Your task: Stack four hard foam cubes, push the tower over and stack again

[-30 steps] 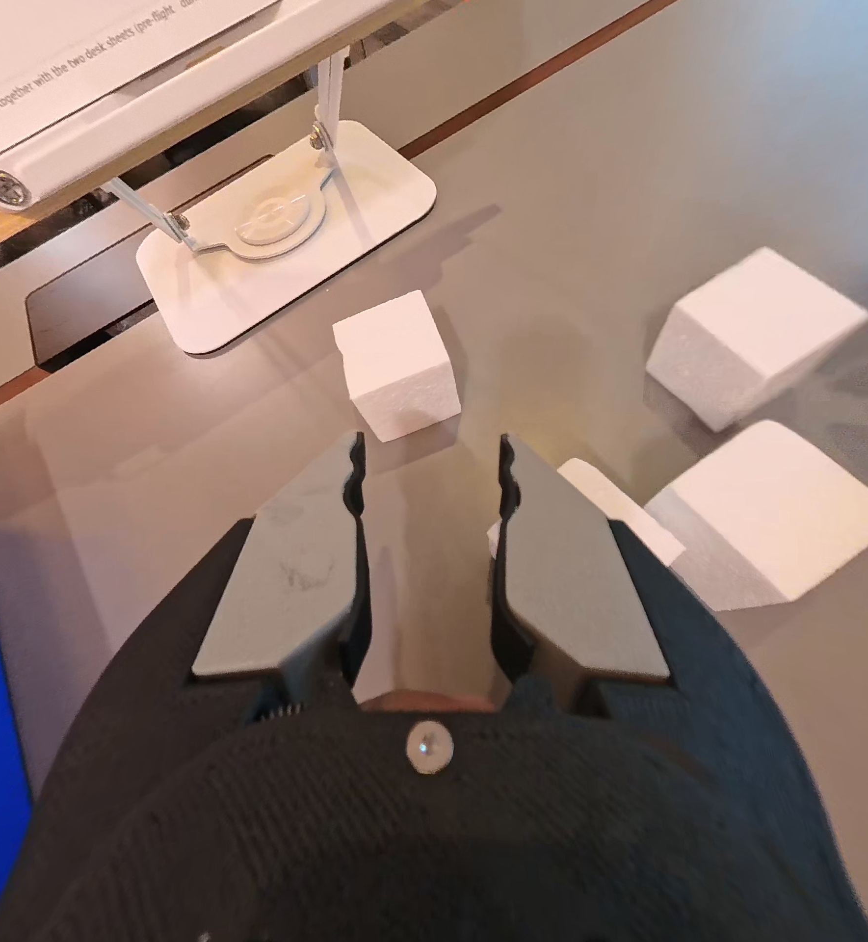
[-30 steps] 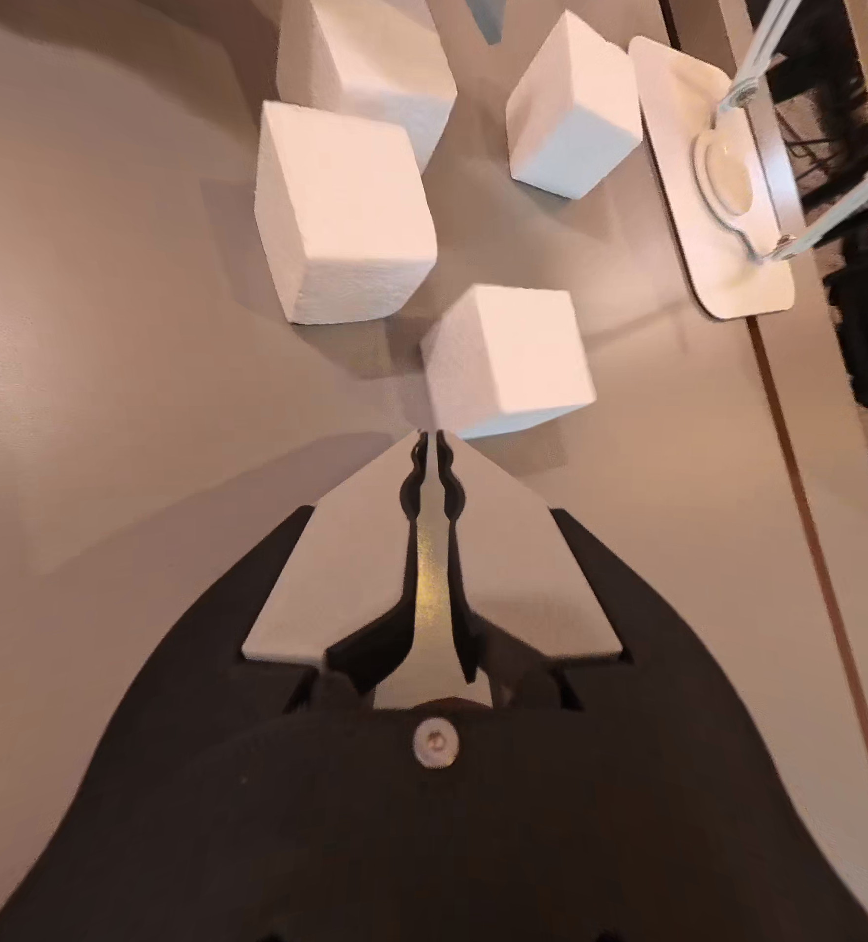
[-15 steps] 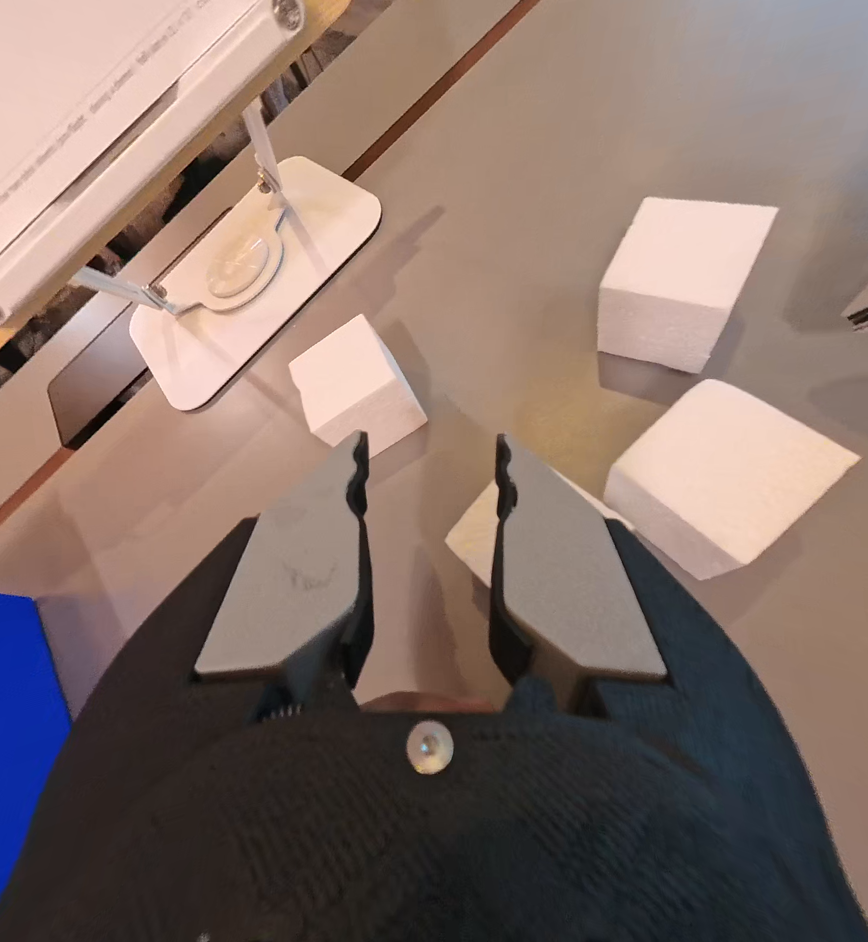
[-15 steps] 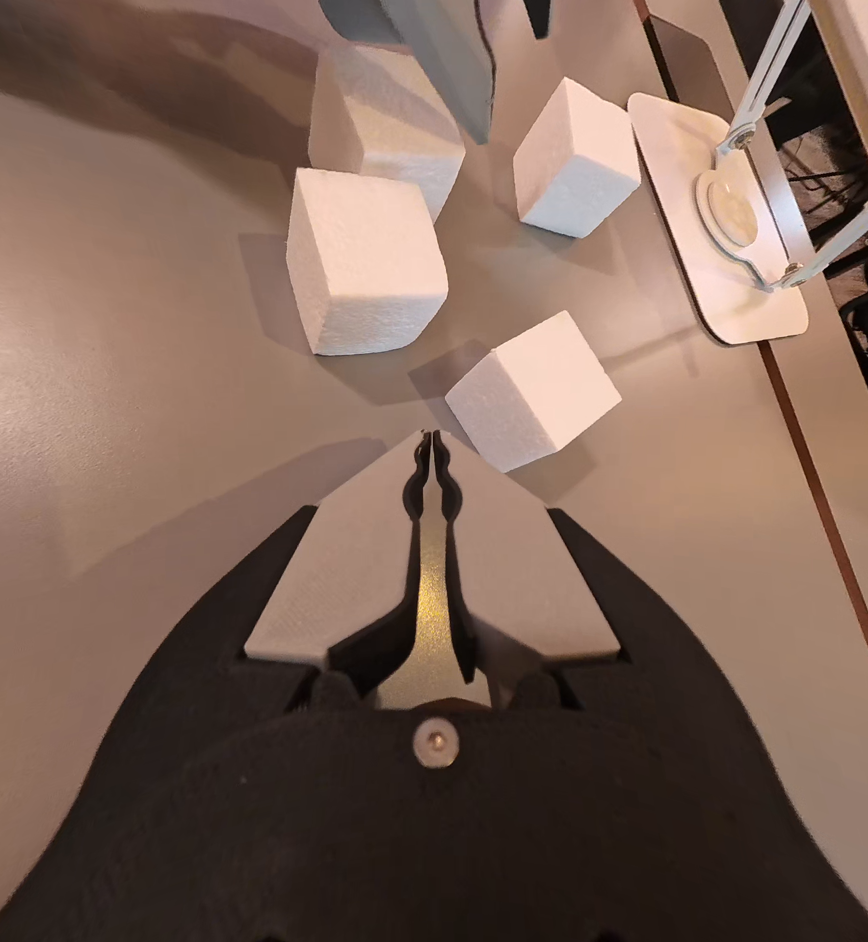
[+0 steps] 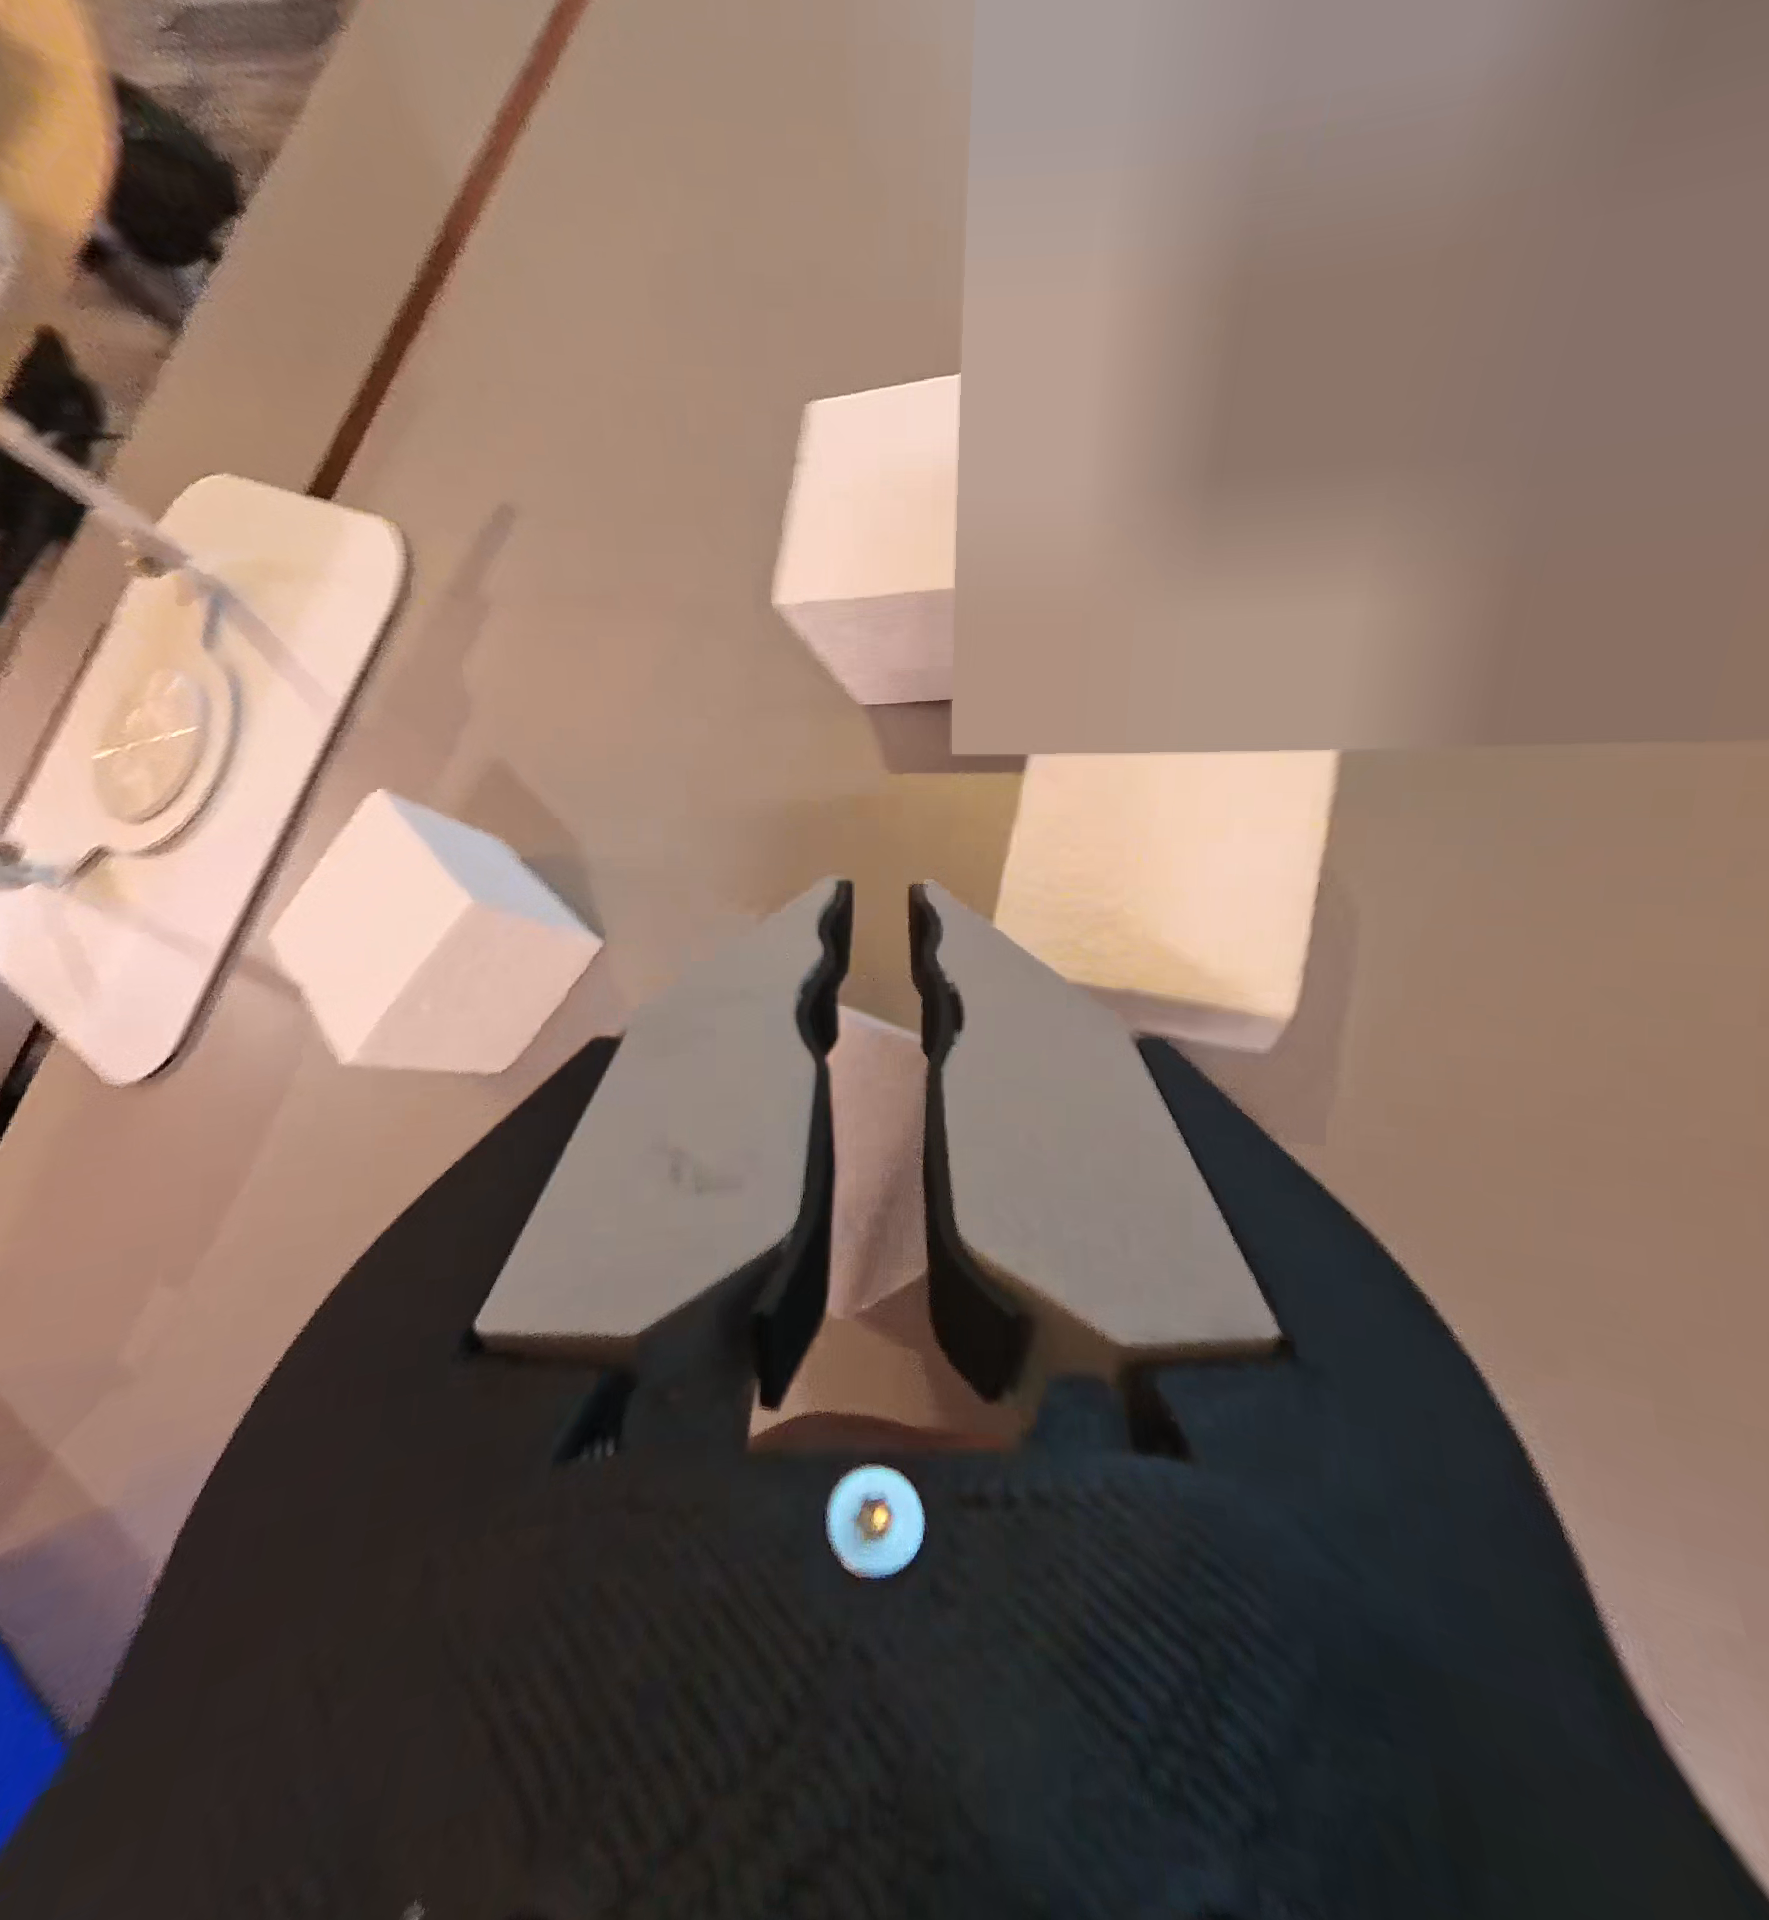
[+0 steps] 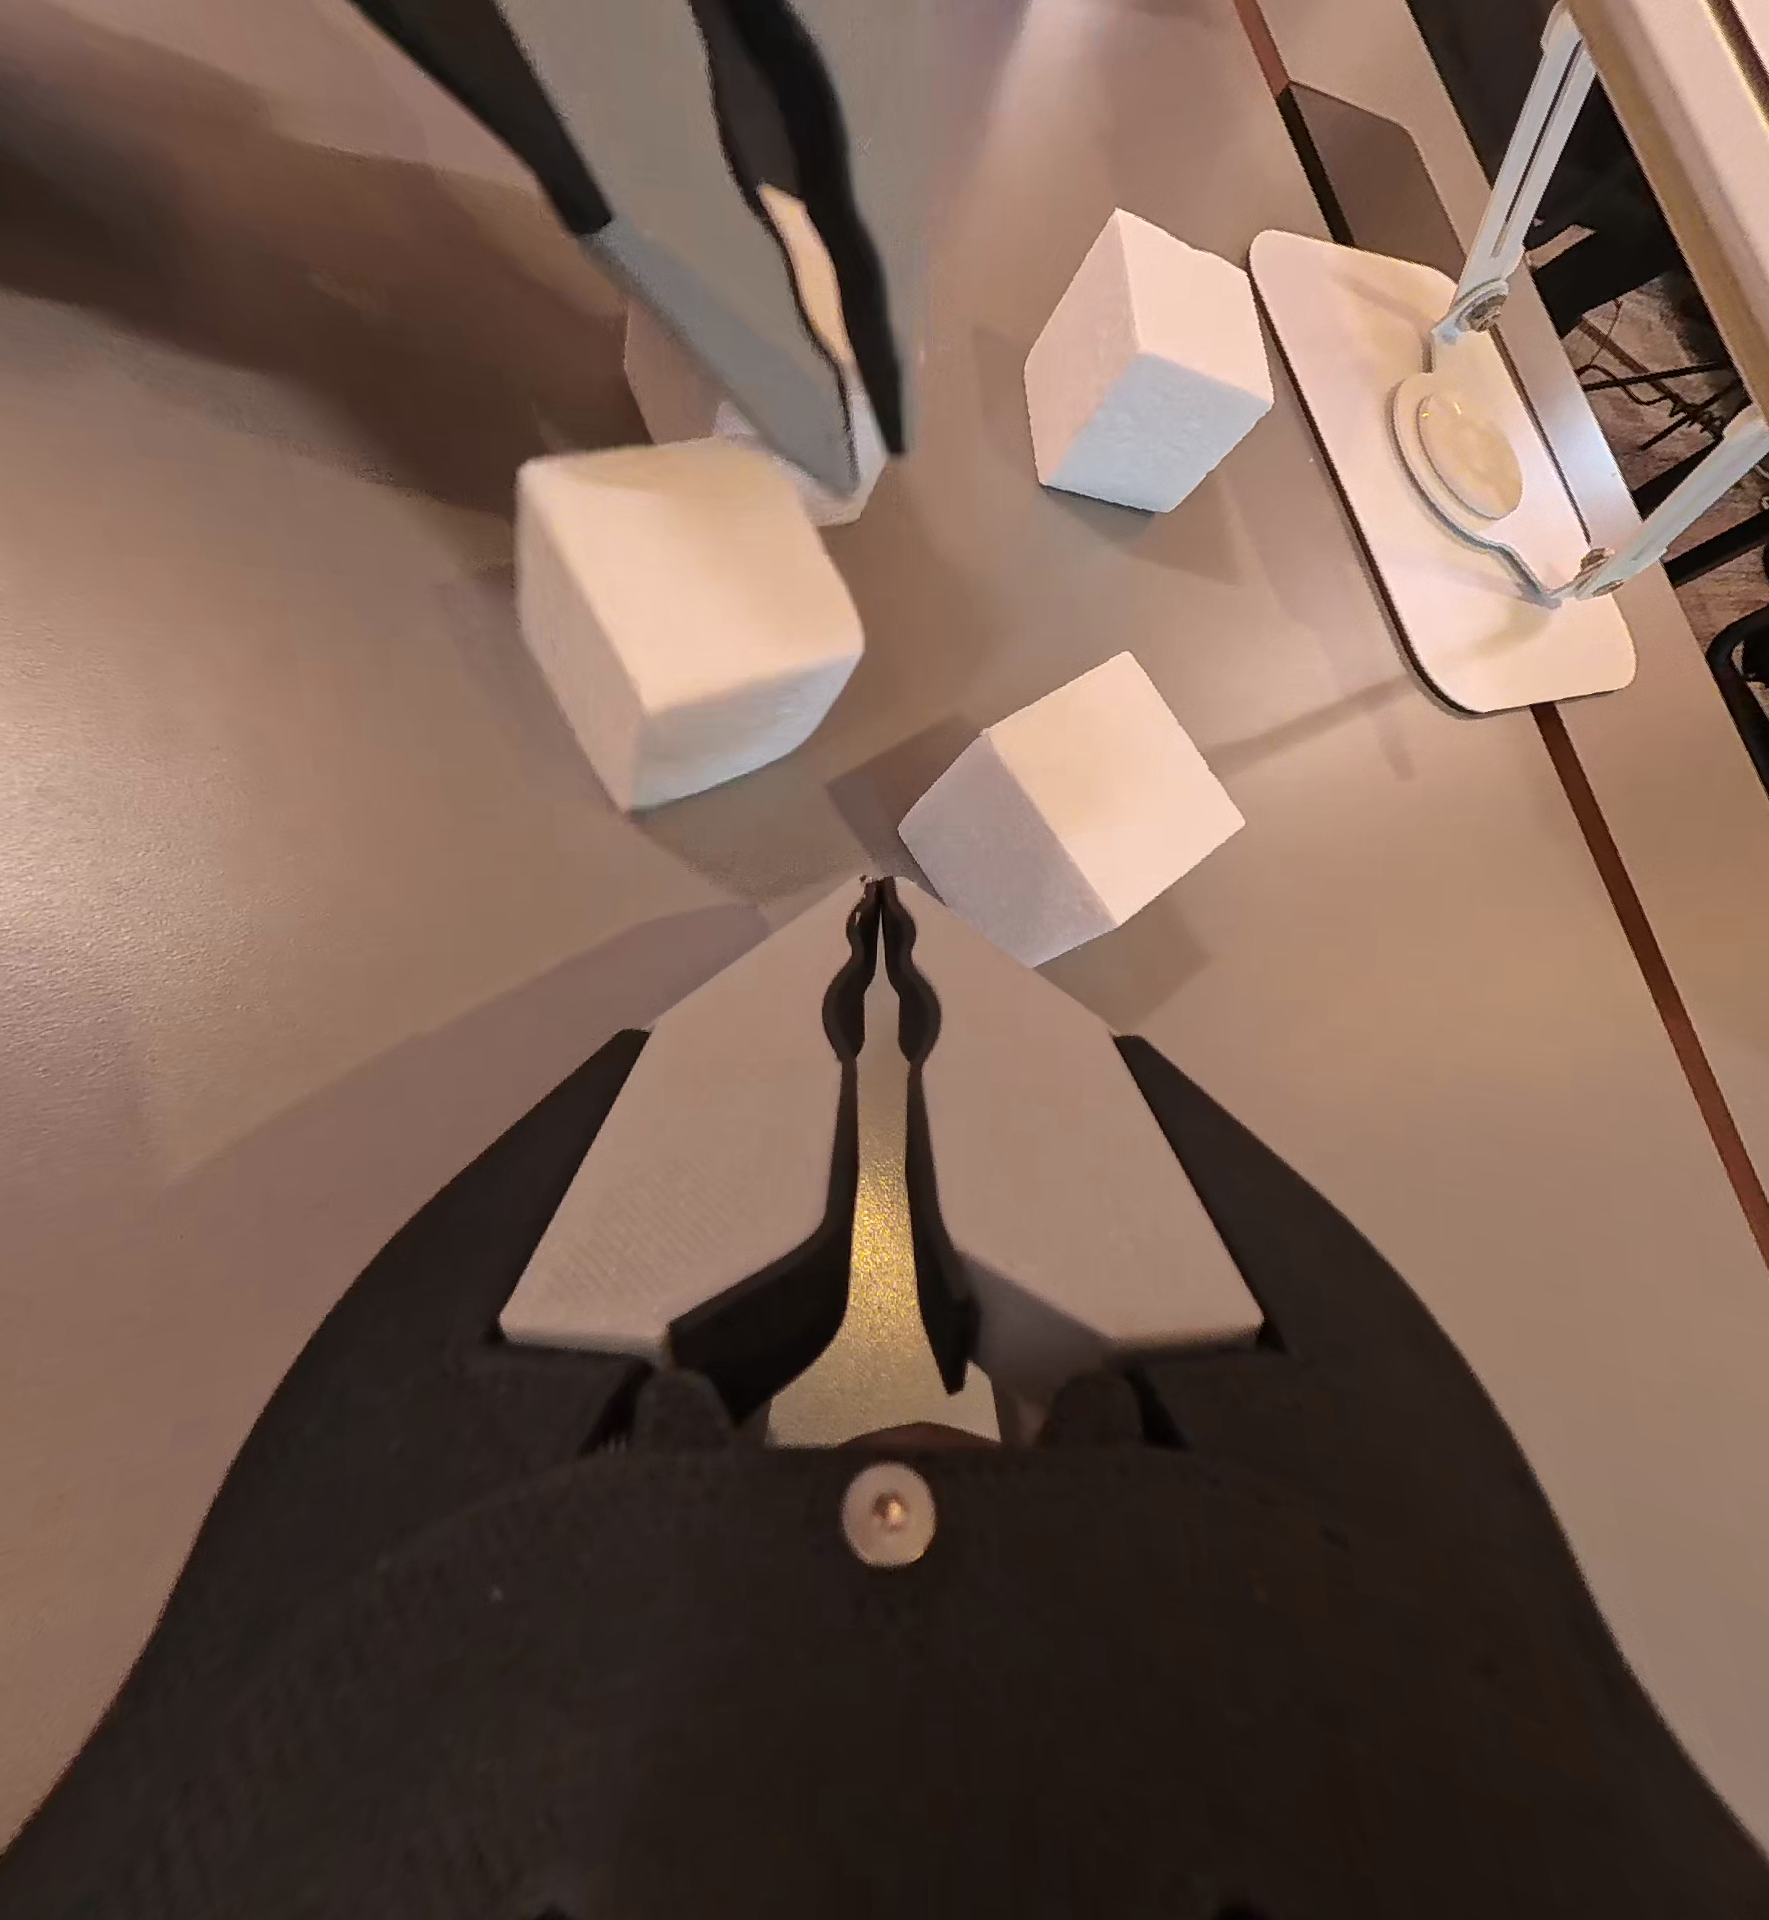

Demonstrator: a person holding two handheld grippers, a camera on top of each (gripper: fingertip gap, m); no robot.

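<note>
1. The right gripper [image 6: 878,906] hangs over the grey desk [image 6: 236,935], its jaws pressed together at the tips and holding nothing. The tips sit just beside the near corner of the nearest foam cube [image 6: 1072,821].
2. That nearest cube lies flat on the desk, turned so one vertical edge faces the right wrist view. A cube has no long axis to speak of.
3. To its left, slightly farther, the large cube [image 6: 682,613] rests flat — also turned corner-on, and apart from the nearest one.
4. Behind the large cube, the left gripper [image 6: 844,416] comes down from above onto a third cube [image 6: 807,260], mostly hidden by its fingers. In the left wrist view the jaws of the left gripper [image 5: 880,904] stand only a narrow gap apart, with pale foam [image 5: 875,1174] visible between the fingers. Whether they clamp it I cannot tell — the view is blurred.
5. Farthest, the fourth cube [image 6: 1145,364] sits alone beside the white stand base [image 6: 1451,582] near the desk's far edge.
</note>
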